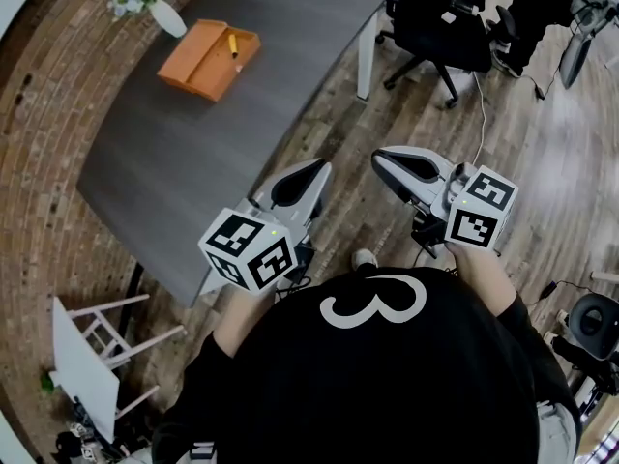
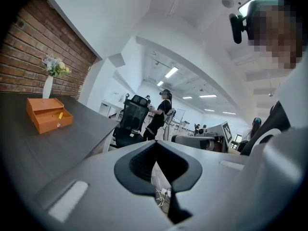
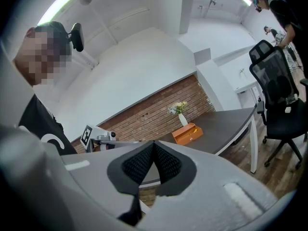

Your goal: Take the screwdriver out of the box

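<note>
An orange box [image 1: 208,59] lies open at the far end of the dark grey table [image 1: 193,162], with a yellow-handled screwdriver [image 1: 232,43] inside it. My left gripper [image 1: 311,174] and right gripper [image 1: 385,159] hang side by side over the wooden floor, off the table's near corner and far from the box. Both are shut with nothing between their jaws. In the left gripper view the box [image 2: 48,114] and the screwdriver [image 2: 60,115] are small at the left, beyond my left gripper [image 2: 156,143]. The right gripper view has the box [image 3: 187,134] far beyond my right gripper [image 3: 154,143].
A white vase of flowers [image 1: 166,15] stands behind the box by the brick wall. Black office chairs [image 1: 440,22] stand past the table's right end. A white folding frame [image 1: 87,346] lies at the lower left. A person [image 2: 161,112] stands in the distance.
</note>
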